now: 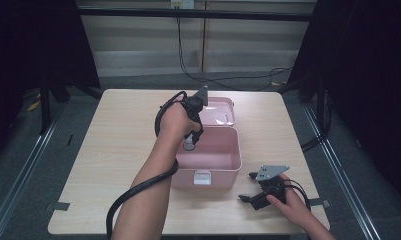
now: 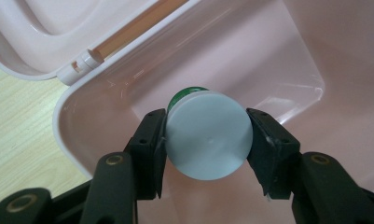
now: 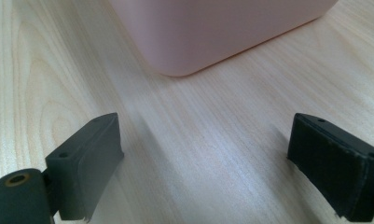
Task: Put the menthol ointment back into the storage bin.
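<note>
Left gripper (image 2: 207,140) clenched on white-capped green bottle (image 2: 207,135), held over open pink storage box (image 2: 292,56). Right gripper (image 3: 205,163) spread wide, idle, on table (image 3: 212,126) beside box. Risk: smooth round cap may slip between pads; early release could send bottle against box wall.

left tongs (image 2: 207,140): black, brass rivets | right tongs (image 3: 205,163): black | grey 3-cornered plates, black cables
</note>
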`<state>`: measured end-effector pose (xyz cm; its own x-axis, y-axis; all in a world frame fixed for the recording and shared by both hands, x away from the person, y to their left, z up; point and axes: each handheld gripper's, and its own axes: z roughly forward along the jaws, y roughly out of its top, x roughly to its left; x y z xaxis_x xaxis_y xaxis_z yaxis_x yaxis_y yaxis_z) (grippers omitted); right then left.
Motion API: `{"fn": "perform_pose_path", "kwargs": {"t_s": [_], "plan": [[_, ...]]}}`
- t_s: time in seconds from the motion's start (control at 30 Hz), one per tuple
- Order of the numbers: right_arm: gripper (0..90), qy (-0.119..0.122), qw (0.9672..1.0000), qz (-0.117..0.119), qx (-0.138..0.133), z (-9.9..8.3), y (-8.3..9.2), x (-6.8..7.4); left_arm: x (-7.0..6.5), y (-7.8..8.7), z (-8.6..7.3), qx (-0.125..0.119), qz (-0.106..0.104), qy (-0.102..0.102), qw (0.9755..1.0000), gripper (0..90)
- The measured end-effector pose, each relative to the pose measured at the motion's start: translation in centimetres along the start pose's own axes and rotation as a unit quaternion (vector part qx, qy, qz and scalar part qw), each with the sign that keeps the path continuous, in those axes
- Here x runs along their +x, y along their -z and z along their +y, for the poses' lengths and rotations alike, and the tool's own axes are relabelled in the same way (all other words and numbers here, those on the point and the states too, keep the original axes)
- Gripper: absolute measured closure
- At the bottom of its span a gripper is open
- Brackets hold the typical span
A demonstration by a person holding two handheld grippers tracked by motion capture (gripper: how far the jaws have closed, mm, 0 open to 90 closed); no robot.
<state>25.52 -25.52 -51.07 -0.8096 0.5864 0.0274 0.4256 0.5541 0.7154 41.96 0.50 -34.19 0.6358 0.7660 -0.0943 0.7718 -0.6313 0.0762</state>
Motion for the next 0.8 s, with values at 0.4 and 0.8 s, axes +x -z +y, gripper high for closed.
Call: {"fn": "perform_pose_path", "kwargs": {"t_s": [0.4,0.8], "plan": [[9.4,0.000,1.0000,0.000,0.000,0.0,0.0,0.0,-0.1,-1.1,0.3,-0.003,0.003,0.034,0.9994,50.3],[9.4,0.000,1.0000,0.000,0.000,0.0,0.0,0.0,0.0,-1.7,0.5,-0.005,0.010,0.065,0.9979,50.3]]}}
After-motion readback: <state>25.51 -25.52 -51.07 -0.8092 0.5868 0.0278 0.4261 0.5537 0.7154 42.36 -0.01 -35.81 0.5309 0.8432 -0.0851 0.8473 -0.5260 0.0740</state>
